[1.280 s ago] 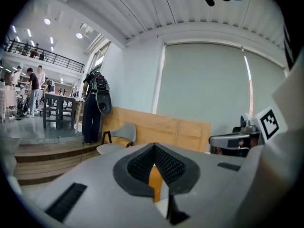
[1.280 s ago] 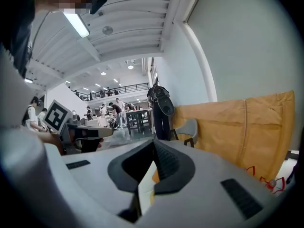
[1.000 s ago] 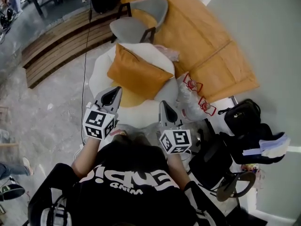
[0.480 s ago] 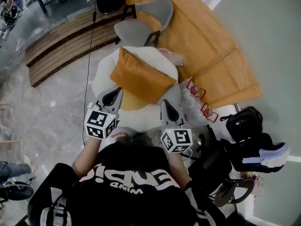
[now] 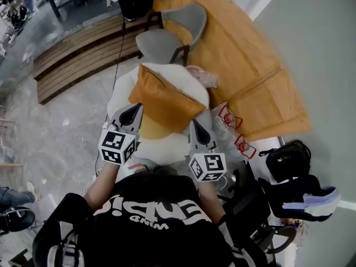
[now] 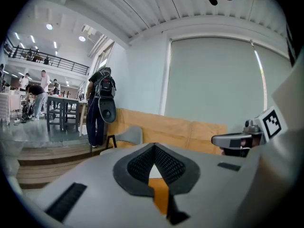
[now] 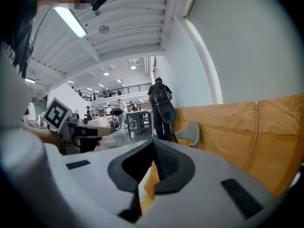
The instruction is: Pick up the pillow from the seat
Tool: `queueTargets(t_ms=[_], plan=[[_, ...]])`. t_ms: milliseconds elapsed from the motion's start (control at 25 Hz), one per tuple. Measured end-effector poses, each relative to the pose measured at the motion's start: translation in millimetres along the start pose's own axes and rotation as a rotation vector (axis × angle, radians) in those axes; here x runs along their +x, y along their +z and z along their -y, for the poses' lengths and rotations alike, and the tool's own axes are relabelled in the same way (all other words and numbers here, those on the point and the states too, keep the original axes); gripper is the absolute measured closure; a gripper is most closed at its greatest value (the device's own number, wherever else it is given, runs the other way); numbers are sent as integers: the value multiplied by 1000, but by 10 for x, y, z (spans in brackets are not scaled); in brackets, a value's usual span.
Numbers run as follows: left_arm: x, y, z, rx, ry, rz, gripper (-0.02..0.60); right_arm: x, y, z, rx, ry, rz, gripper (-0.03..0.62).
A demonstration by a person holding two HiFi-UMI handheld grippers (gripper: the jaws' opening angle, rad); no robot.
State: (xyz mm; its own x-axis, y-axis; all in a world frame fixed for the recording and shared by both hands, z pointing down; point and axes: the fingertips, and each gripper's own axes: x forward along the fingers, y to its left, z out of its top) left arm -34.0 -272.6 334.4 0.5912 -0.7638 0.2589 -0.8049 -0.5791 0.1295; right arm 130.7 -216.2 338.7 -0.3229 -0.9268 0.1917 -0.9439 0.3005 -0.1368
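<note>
White seat (image 5: 167, 144) carries the orange pillow (image 5: 165, 98); left tool (image 5: 134, 107) and right tool (image 5: 195, 124) (both clenched, empty) hover near.

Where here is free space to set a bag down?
Bare: the floor left of the white seat, the grey chair's seat behind it, and a white strip in front of the orange pillow. Crowded: right of the seat, with plastic bags and black bags.

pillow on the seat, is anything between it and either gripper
Nothing visible. The orange pillow lies uncovered on the white seat; the left gripper and right gripper, both shut, are held by its near edge with nothing between.
</note>
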Motion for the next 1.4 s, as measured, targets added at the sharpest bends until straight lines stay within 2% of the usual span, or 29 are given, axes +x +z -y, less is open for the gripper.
queueTargets(t_ms=[320,760,1000,1400], plan=[[393,313,-8,19,72,31,574,207,94,482,9,27,-10,572],[458,340,-381,18,65,33,574,599,138,265,11,24,-10,572],[564,179,-600,10,50,-3,574,799,53,189,20,0,-6,572],[1003,-346,-714,15,-26,-116,574,1164,-413,447,56,-64,-45,572]])
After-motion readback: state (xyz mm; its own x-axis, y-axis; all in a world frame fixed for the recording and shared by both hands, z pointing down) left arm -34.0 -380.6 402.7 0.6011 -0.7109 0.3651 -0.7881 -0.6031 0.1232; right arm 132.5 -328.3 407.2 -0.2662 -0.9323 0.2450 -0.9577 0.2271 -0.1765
